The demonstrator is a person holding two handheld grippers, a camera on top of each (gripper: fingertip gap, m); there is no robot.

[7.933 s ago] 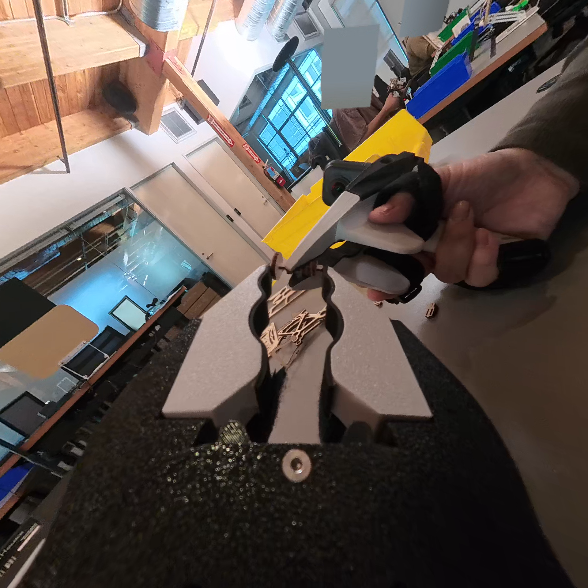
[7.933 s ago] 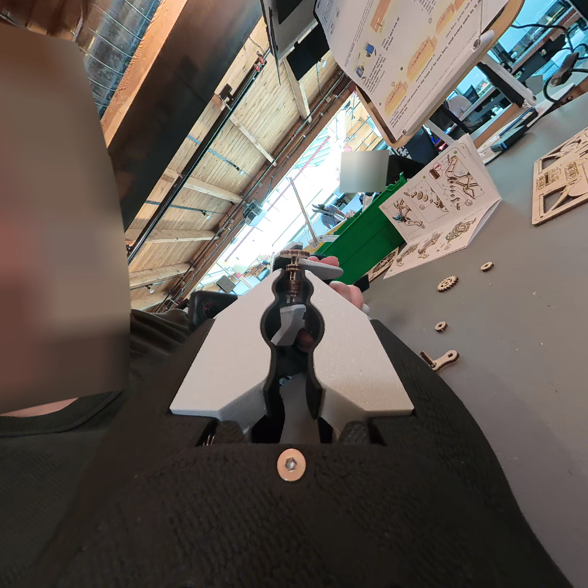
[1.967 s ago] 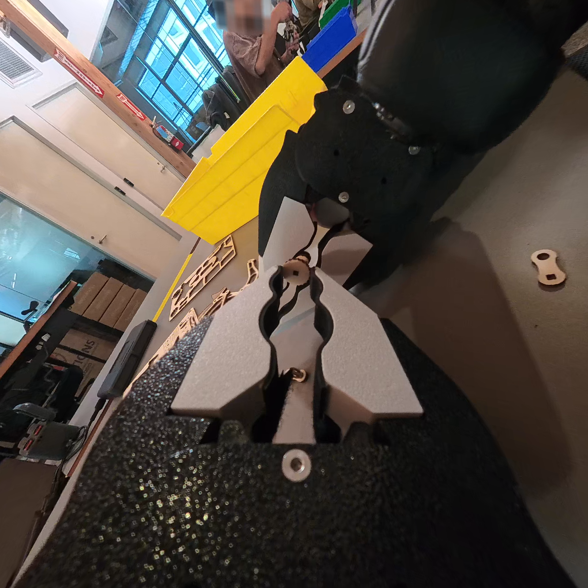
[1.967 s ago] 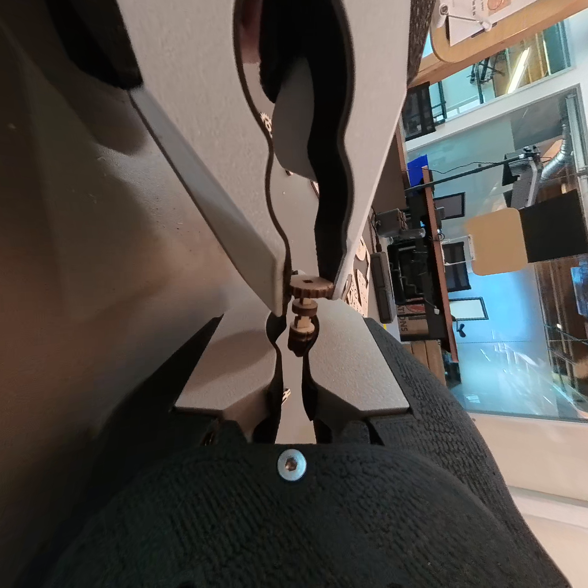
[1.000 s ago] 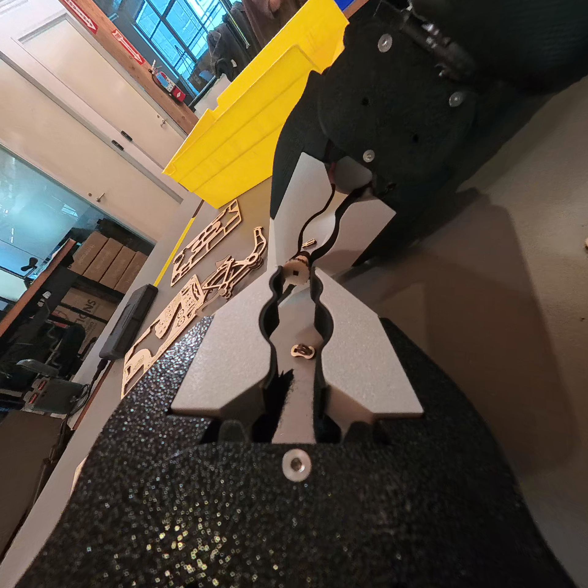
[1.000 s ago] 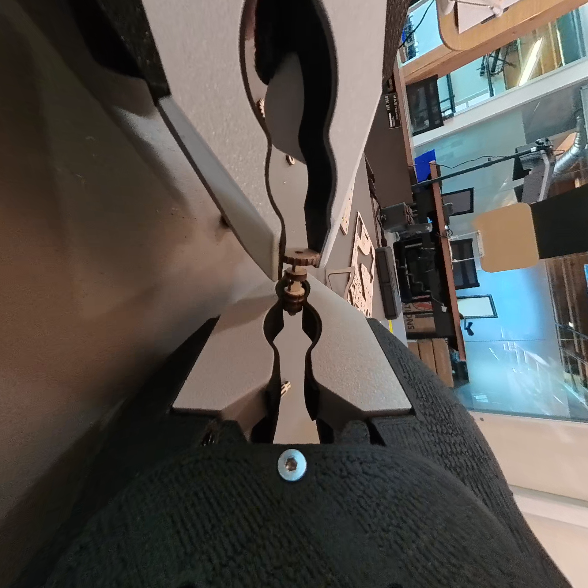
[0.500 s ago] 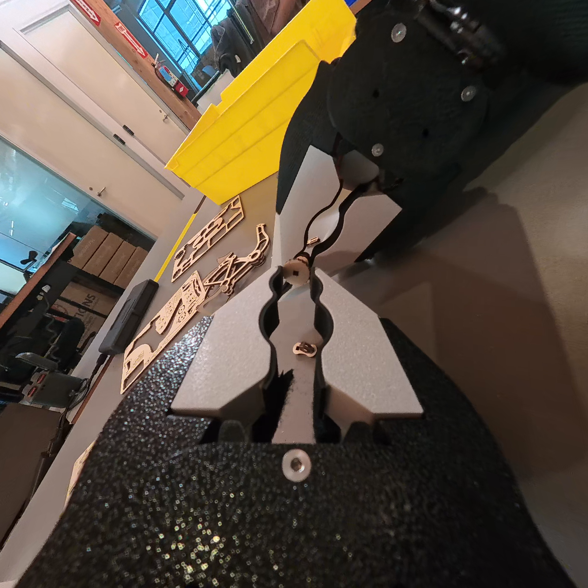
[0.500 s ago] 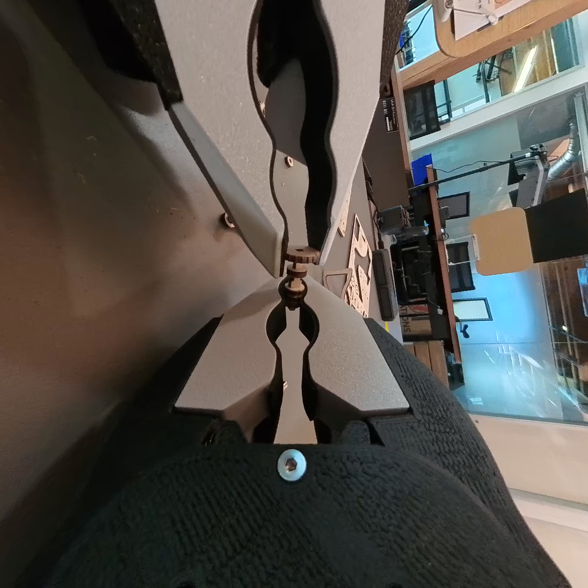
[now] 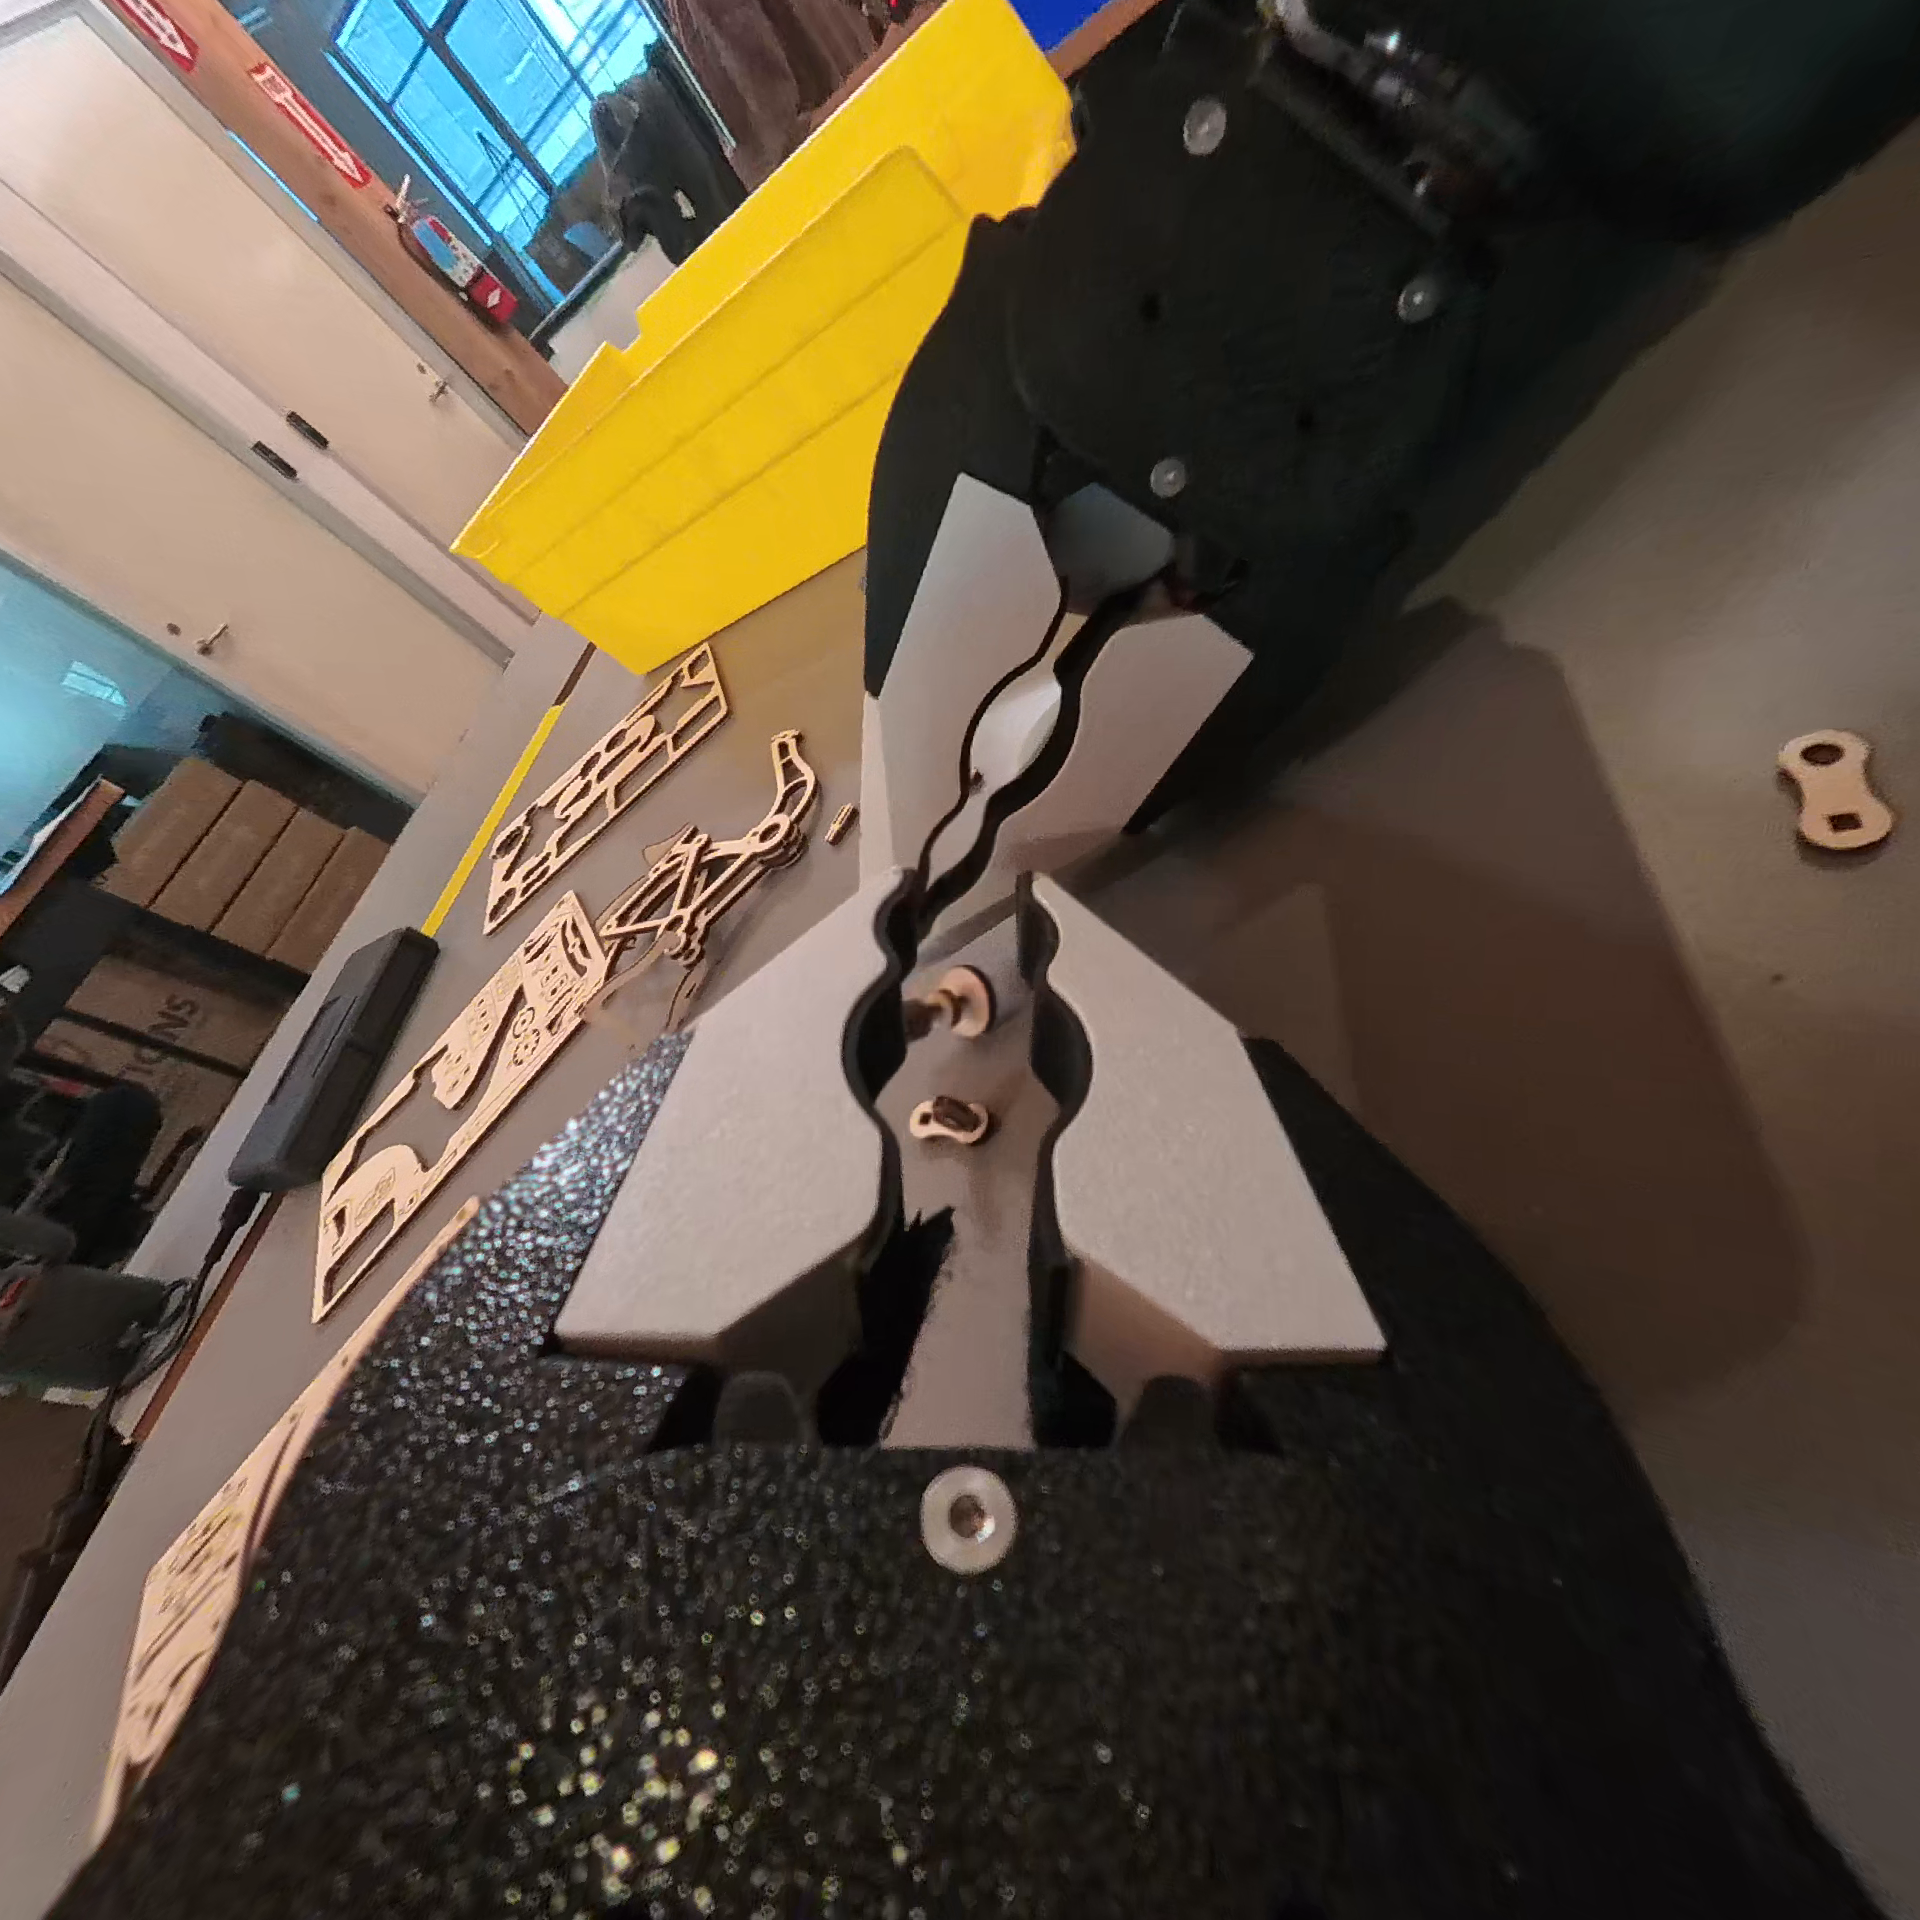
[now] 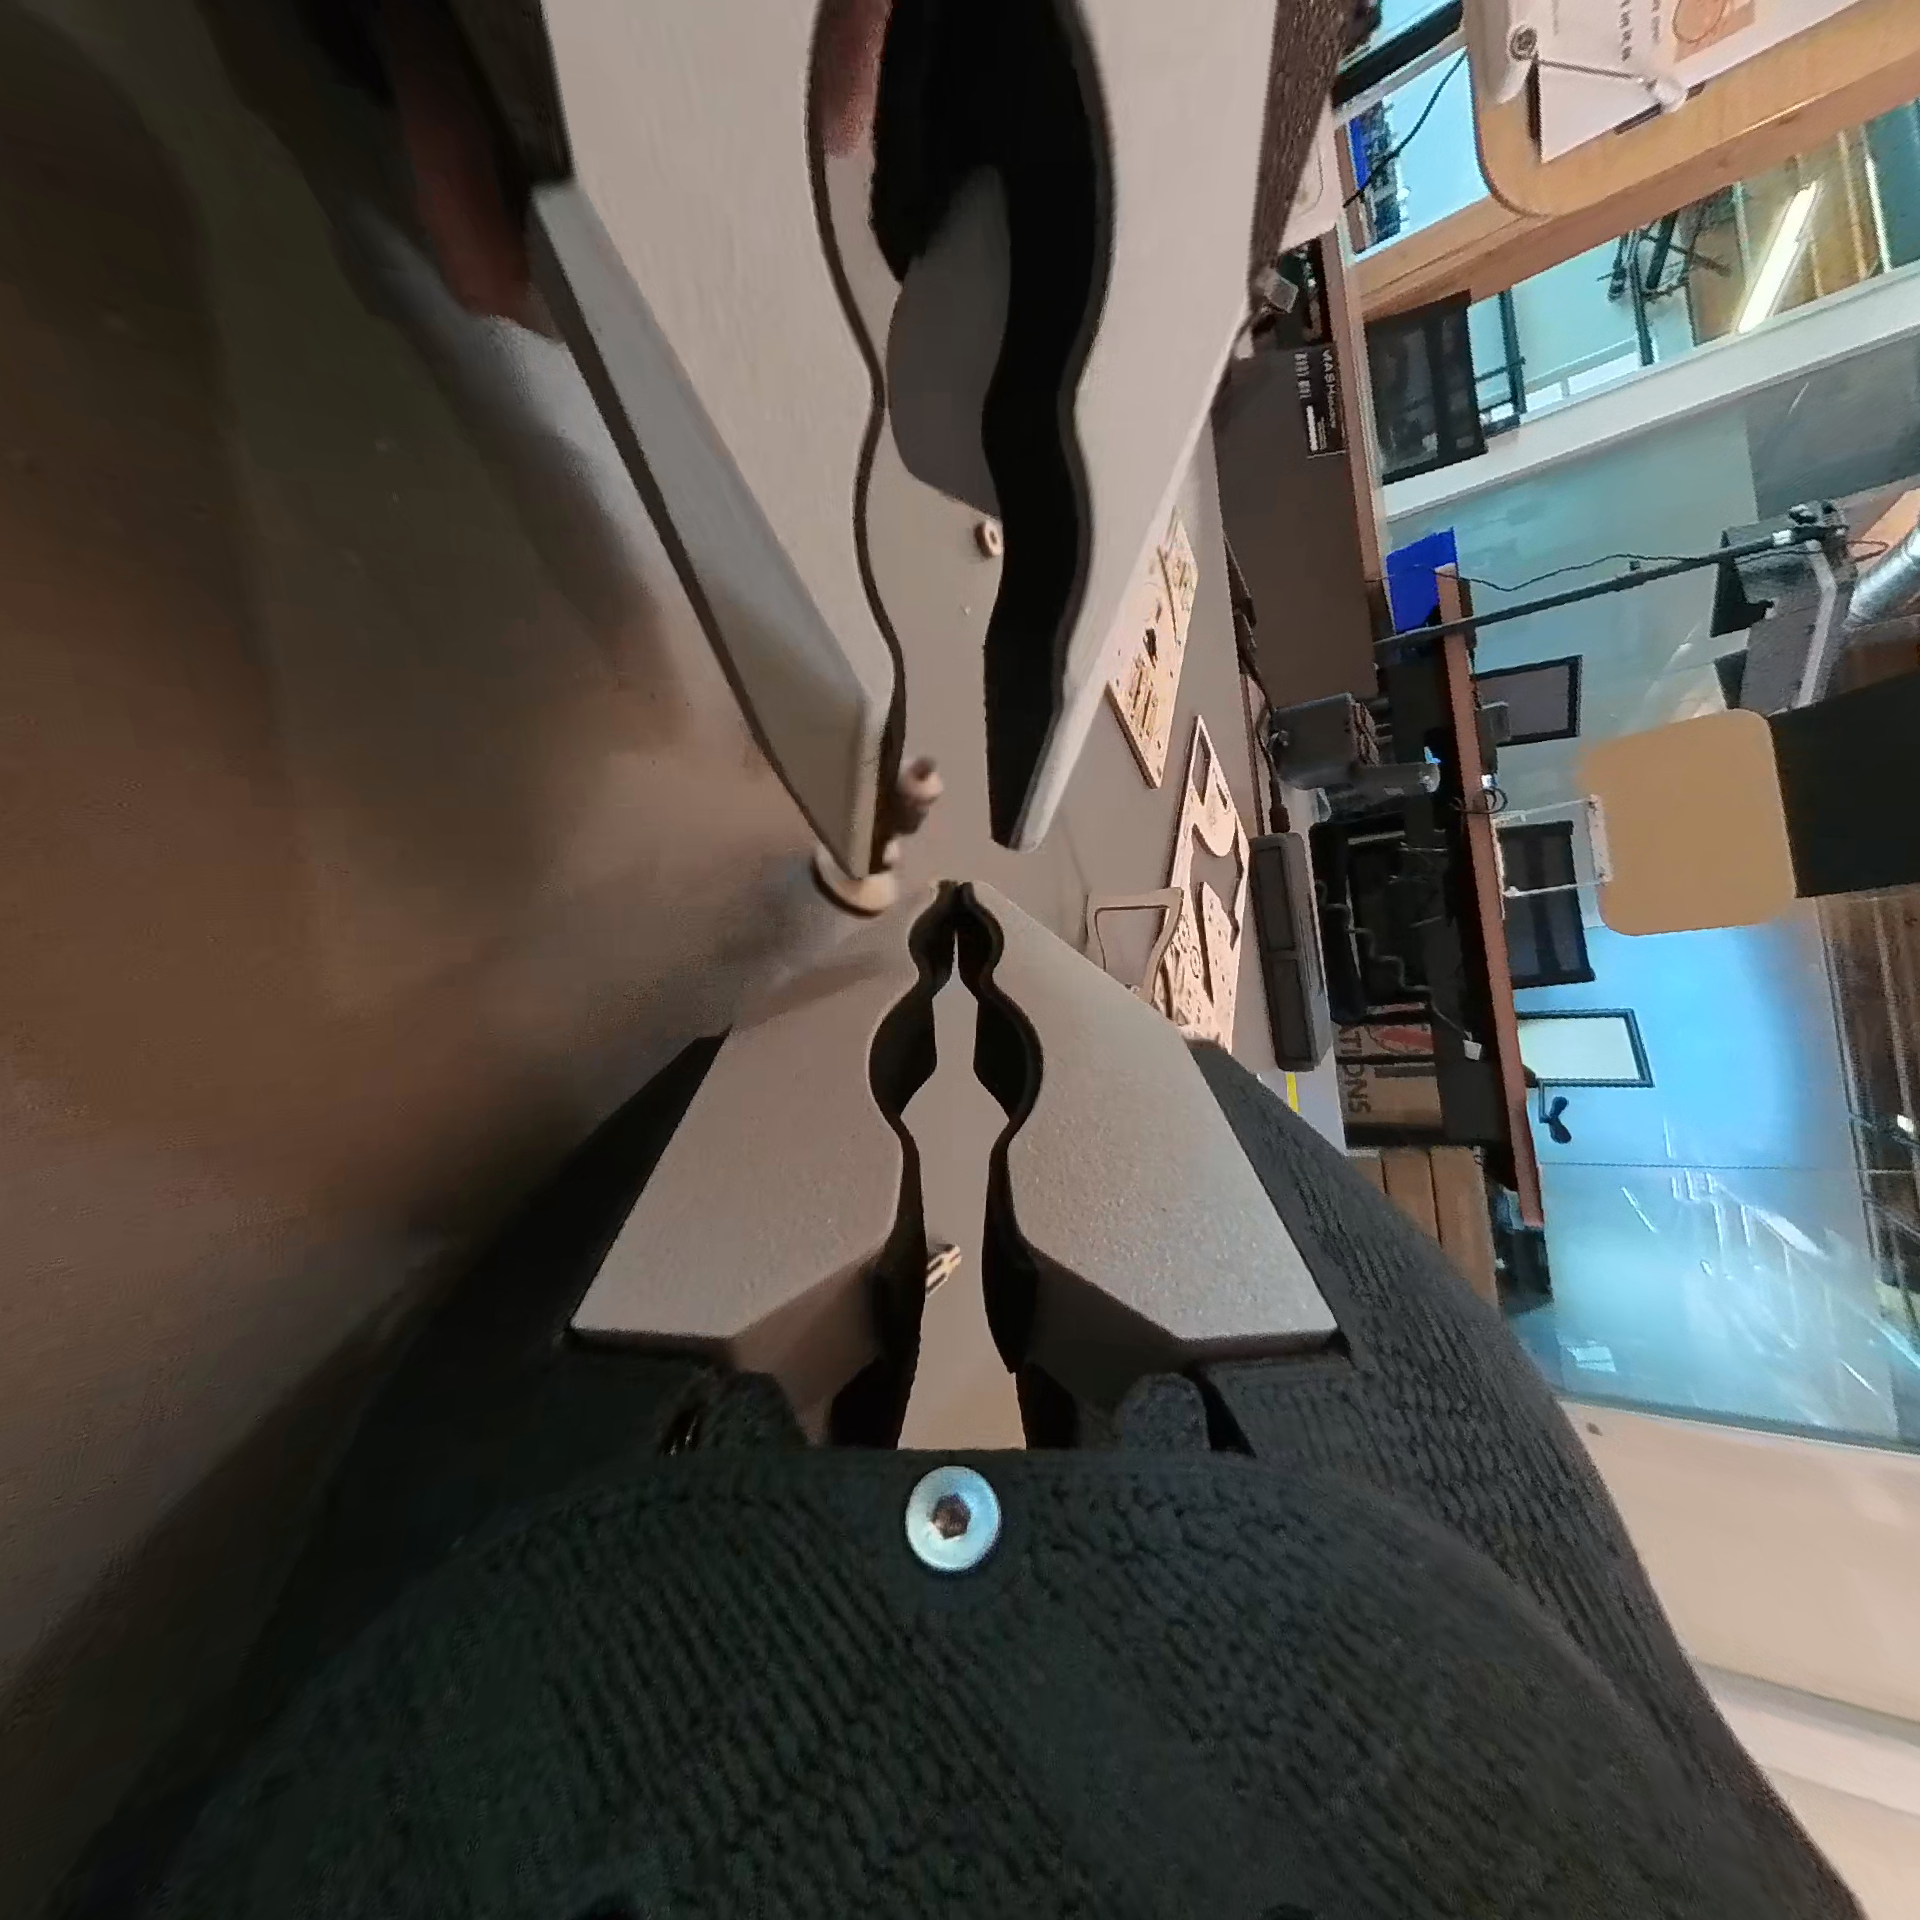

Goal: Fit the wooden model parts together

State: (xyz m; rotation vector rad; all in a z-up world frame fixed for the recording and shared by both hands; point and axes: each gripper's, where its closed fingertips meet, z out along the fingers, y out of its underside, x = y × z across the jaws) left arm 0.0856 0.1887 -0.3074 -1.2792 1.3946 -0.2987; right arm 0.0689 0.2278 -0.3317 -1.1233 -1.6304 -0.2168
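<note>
The left claw [image 9: 966, 914], matte grey with wavy black-lined jaws, stands apart; the small round-ended wooden axle piece [image 9: 951, 1006] lies on the smooth grey surface [image 9: 1558, 1091] between its fingers. The right claw [image 10: 954, 902] is pressed together, empty. Flat laser-cut plywood sheets [image 9: 613, 800] lie beside a glossy yellow bin [image 9: 748, 416].

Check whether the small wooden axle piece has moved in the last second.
Yes. In the left wrist view the axle piece has dropped from the fingertips toward the oval link on the table, between the now open left gripper.
</note>
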